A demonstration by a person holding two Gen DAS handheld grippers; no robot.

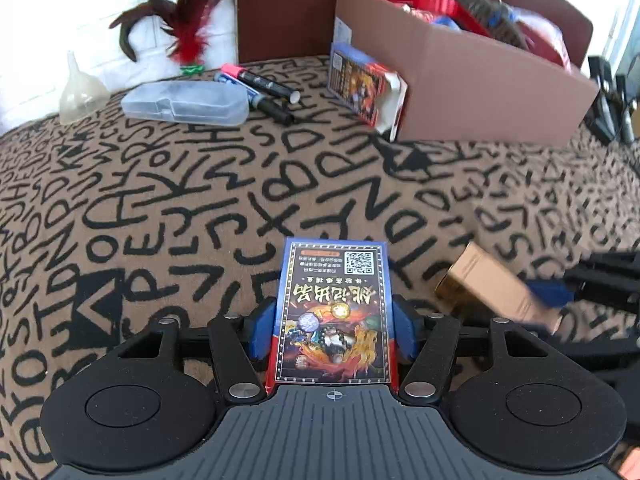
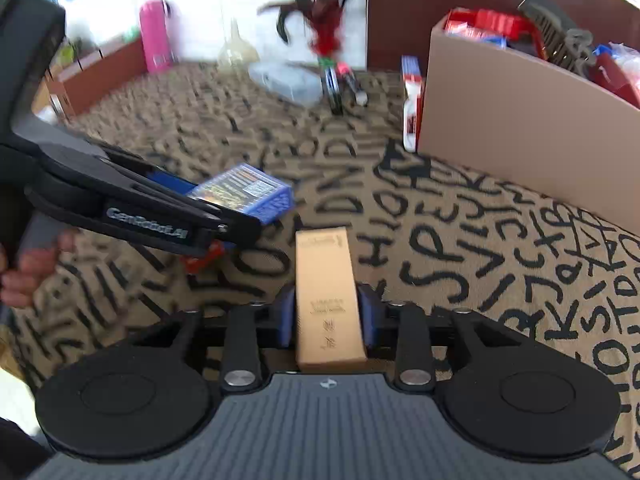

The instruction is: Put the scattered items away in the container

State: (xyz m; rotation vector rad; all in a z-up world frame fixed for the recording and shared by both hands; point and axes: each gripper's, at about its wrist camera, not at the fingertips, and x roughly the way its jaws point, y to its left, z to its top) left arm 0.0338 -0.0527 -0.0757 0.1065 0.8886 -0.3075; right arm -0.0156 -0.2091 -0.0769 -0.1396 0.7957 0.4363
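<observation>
Surface: we see a tan, soft-looking cloth [image 1: 240, 184] printed all over with bold black hand-drawn letters; whether a bed or a desk lies under it we cannot tell.
Backdrop: we make out a white wall and a dark reddish-brown panel [image 1: 280, 8] behind the far items.
Left claw [image 1: 334, 320]: we see it clenched on a flat, glossy card pack [image 1: 334, 312], blue-edged with a dark illustrated face and a square code print; the blue pads [image 1: 262, 328] press its two long sides.
Right claw [image 2: 330, 316]: we see it grasping a slim rectangular gold box [image 2: 328, 300] of matte card with faint embossed marks, the pads tight against its long sides.
Container: we see a plain brown cardboard box [image 1: 480, 80], straight-walled and open-topped, standing at the far right and already heaped with red packets and a dark comb-like thing.
Beside the container: a second printed pack [image 1: 364, 84] leans against its near wall, one end flap open.
Still scattered: we count a frosted clear plastic case [image 1: 184, 102], oblong with rounded corners; thick marker pens [image 1: 264, 88] just beside it; a translucent funnel [image 1: 80, 88]; a tuft of red and dark feathers [image 1: 188, 24].
Person: we see a hand [image 2: 28, 268] wrapped round the left claw's handle.
</observation>
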